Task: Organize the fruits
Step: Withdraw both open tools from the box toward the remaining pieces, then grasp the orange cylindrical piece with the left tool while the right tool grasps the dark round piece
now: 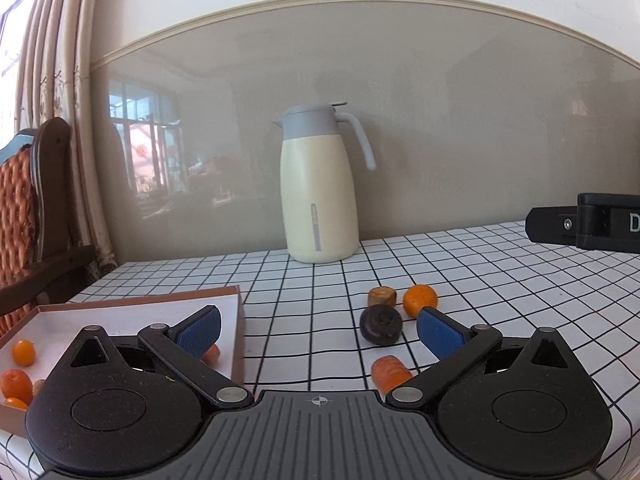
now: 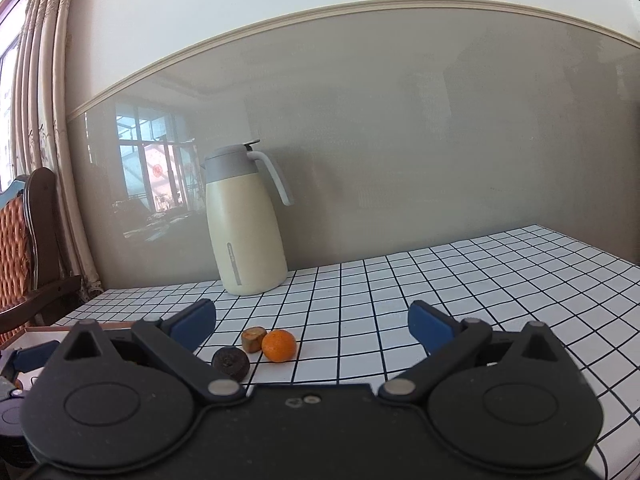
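Note:
My left gripper (image 1: 318,330) is open above the checked tablecloth, with nothing between its blue pads. Just ahead of its right finger lie a dark round piece (image 1: 380,324), a brown stub (image 1: 382,296), a small mandarin (image 1: 420,300) and an orange carrot-like chunk (image 1: 390,372). A shallow cardboard box (image 1: 238,320) on the left holds several small orange fruits (image 1: 23,353). My right gripper (image 2: 312,322) is open and empty, a little back from the mandarin (image 2: 279,345), the brown stub (image 2: 253,339) and the dark piece (image 2: 231,362).
A cream thermos jug (image 1: 318,192) with a grey lid stands at the back by the wall. A wooden chair (image 1: 36,208) and curtains are left of the table. The right gripper's black body (image 1: 592,224) shows at the left view's right edge. The table's right side is bare cloth (image 2: 500,280).

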The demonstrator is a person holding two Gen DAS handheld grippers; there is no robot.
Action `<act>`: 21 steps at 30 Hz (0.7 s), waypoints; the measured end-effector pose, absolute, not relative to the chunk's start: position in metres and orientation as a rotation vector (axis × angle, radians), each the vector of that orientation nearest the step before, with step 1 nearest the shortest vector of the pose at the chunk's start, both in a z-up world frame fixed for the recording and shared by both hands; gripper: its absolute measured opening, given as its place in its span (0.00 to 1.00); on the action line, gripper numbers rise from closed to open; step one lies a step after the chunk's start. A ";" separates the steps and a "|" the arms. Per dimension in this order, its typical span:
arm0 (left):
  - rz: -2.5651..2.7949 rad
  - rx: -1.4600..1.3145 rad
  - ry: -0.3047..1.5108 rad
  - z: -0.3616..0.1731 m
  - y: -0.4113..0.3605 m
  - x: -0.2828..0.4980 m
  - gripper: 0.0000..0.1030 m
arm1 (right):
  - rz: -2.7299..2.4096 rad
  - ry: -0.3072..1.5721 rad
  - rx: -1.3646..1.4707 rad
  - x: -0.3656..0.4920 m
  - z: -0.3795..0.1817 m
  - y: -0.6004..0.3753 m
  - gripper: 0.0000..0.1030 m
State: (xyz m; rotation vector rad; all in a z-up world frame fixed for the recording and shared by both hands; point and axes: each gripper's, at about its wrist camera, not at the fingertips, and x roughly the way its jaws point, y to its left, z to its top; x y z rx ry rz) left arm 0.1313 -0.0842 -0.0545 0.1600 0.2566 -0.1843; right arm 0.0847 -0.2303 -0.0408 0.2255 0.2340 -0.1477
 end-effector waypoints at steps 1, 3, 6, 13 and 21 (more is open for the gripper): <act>-0.195 0.164 0.261 -0.056 -0.089 0.132 1.00 | -0.152 0.235 0.227 0.084 -0.041 -0.232 0.94; -0.208 0.174 0.275 -0.059 -0.097 0.133 1.00 | -0.161 0.239 0.226 0.083 -0.042 -0.236 0.94; -0.217 0.186 0.298 -0.064 -0.106 0.136 1.00 | -0.171 0.246 0.227 0.082 -0.044 -0.241 0.94; -0.209 0.163 0.376 -0.073 -0.120 0.146 1.00 | -0.177 0.255 0.229 0.081 -0.046 -0.247 0.94; -0.205 0.130 0.432 -0.084 -0.132 0.161 0.73 | -0.159 0.294 0.252 0.088 -0.049 -0.252 0.94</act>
